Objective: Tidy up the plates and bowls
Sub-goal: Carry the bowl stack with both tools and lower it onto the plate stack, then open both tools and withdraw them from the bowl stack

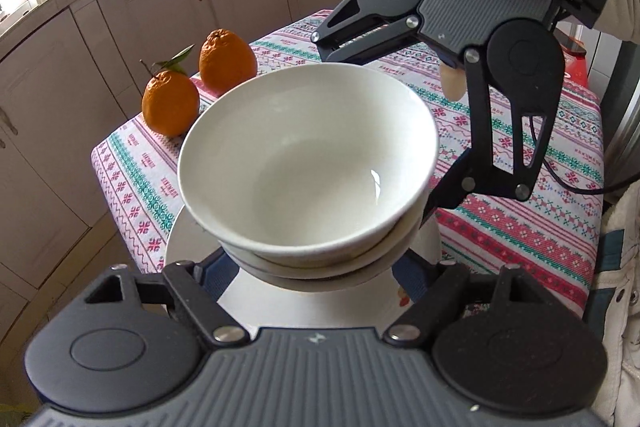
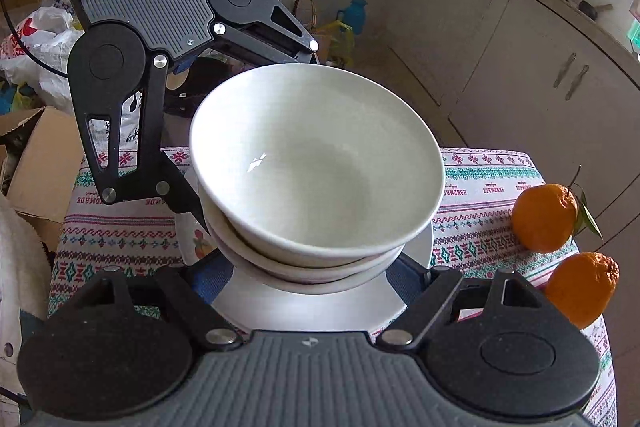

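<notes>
1. A stack of white bowls [image 1: 308, 155] sits on a white plate [image 1: 280, 303] on a table [image 1: 520, 227] covered with a patterned cloth; the top bowl rests tilted inside the one beneath it.
2. The left hand-held gripper [image 1: 316, 267] has its fingers spread wide on either side of the bowl stack's base, just above the plate; whether the pads touch the bowls cannot be told.
3. The right hand-held gripper [image 1: 384, 131] faces it from the far side of the bowls, its fingers likewise splayed wide around the stack, one fingertip [image 1: 434, 203] beside the lower bowl's rim.
4. Two oranges [image 1: 196, 83], one with a leafy stem, stand near the bowls at the table edge.
5. Beyond the bowls run pale kitchen cabinets [image 1: 140, 7].
</notes>
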`<state>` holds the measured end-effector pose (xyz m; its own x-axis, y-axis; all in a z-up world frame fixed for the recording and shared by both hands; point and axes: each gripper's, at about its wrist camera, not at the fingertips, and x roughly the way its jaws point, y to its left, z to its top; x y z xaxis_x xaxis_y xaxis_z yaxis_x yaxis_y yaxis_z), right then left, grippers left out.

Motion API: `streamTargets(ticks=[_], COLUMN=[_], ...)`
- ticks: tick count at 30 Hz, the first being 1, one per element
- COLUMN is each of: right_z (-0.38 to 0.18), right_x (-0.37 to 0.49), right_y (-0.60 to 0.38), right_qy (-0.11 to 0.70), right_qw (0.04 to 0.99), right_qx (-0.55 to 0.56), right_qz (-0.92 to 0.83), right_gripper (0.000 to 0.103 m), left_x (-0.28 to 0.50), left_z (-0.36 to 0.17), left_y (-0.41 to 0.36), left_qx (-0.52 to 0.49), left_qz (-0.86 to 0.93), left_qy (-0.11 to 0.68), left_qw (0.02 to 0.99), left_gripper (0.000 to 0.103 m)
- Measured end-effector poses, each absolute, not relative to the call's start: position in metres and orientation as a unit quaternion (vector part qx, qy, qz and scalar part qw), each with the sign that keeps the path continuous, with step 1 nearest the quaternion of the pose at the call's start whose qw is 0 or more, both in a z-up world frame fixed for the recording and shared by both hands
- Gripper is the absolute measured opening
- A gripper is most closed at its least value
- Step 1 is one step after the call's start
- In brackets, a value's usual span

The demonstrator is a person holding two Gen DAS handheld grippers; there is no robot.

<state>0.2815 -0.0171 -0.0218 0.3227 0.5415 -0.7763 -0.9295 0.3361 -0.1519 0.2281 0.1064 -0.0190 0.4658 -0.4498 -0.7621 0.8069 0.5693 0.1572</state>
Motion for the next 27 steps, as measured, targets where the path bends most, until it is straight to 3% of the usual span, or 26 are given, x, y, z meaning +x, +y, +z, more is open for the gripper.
streamTargets(ticks=[18,21,24,27], right_z=[-0.029,-0.028,-0.025,-0.021], right_x=[0.284,0.283,0.280,0.272], right_y=[-0.007,-0.009,-0.011,-0.014], right_qy=[0.329,0.331,0.326,0.320], right_qw=[0.756,0.760,0.766,0.772], right_qx=[-0.293,-0.286,-0.281,-0.286], right_qz=[0.483,0.481,0.477,0.469], right_gripper=[0.087,0.088,0.099,0.100], left_x=[0.234,0.232,0.226,0.217], left_z=[-0.029,-0.028,-0.028,-0.027], left_y=[0.118,0.119,0.118,0.119], left_qx=[0.248,0.233,0.236,0.228], left_qz=[-0.381,-0.385,-0.378,-0.368], left_qy=[0.349,0.349,0.341,0.337], left_qw=[0.819,0.822,0.828,0.836], left_gripper=[0.084,0.093,0.095,0.095])
